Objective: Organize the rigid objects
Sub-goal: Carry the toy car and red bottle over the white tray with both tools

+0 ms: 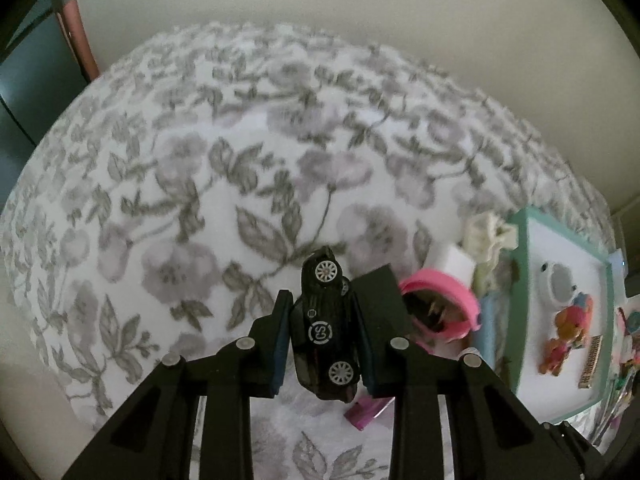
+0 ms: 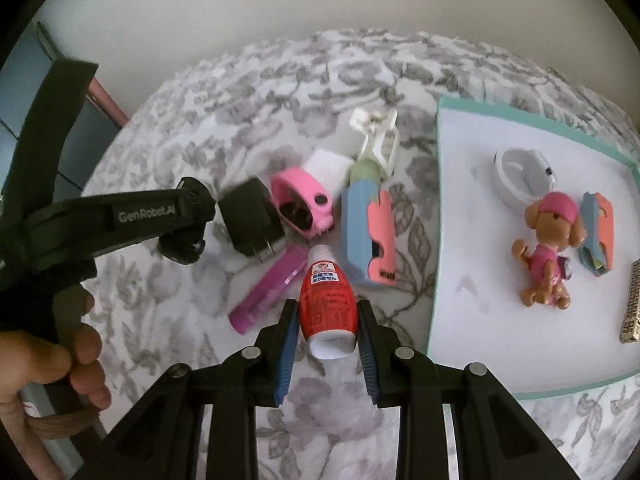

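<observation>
Floral grey-and-white cloth (image 1: 224,184) is spread over the surface, with a plain pale wall behind it.

Item 1. Teal-rimmed white tray (image 2: 452,208), at the right side of the cloth. Already laid on it: a white ring-shaped case (image 2: 520,176), a brown toy dog in pink (image 2: 548,252), a small blue-and-coral piece (image 2: 598,236), and a beige block (image 2: 630,304) at the far edge. These are judged to be sorted.

Item 2. Unsorted group, on the cloth just left of the tray: a black plug adapter (image 2: 250,218), a pink band-shaped item (image 2: 302,204), a white block (image 2: 328,164), a white clip (image 2: 378,136), a blue-and-coral case (image 2: 368,236), and a magenta tube (image 2: 268,290). Progress is judged to be under halfway, as more pieces lie off the tray than on it.

Item 3. Left claw (image 1: 324,332). Its pads are clamped narrowly on a black toy car (image 1: 324,328), held nose-away with its wheels turned to the side, above the cloth and left of the pink band-shaped item. Whether the car touches the cloth cannot be told.

Item 4. Right claw (image 2: 328,328). Its pads are set against both sides of a red-labelled white bottle (image 2: 328,308), cap pointing away, near the magenta tube. A grip is judged to be in place; whether the bottle is lifted cannot be told.

Remaining: both held pieces and the unsorted group are yet to be placed.
</observation>
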Tool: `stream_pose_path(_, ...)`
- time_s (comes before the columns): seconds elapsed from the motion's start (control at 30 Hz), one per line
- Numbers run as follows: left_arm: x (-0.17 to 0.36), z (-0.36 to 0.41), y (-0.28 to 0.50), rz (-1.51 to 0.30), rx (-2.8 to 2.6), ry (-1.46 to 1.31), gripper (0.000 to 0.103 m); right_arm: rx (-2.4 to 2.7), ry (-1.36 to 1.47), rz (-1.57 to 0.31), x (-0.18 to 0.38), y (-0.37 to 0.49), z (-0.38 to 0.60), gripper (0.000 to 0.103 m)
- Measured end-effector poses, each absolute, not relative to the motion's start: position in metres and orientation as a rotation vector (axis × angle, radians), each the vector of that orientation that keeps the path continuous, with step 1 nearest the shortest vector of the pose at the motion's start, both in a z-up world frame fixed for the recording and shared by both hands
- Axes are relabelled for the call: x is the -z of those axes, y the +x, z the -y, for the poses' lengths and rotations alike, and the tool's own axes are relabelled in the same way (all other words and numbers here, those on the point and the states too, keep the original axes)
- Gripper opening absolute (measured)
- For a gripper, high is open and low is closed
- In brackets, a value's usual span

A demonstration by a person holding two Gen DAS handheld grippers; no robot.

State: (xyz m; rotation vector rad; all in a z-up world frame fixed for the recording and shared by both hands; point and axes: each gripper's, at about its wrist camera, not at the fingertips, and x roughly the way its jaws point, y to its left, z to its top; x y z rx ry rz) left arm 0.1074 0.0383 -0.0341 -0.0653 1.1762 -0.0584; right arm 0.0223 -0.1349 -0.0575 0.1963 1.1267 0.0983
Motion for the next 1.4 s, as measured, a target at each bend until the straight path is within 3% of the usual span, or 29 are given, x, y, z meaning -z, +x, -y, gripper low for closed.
stream_pose_path(0.33,-0.02,-0.02,0.093,-1.015,0.086,-0.054,0.03,-0.061,0.275,-1.012,0.015,0.017,0.158,0.03)
stream_pose_path(0.63,-0.036,0.011,0.082,-0.956,0.149,-0.034,0.03,0.038,0.313,-0.958,-0.013,0.008,0.192,0.03)
stream_pose_path(1.4,0.001,0.117,0.047,-1.046,0.34,0.195,0.031,0.265,0.428,-1.098,0.031,-0.001,0.282,0.03)
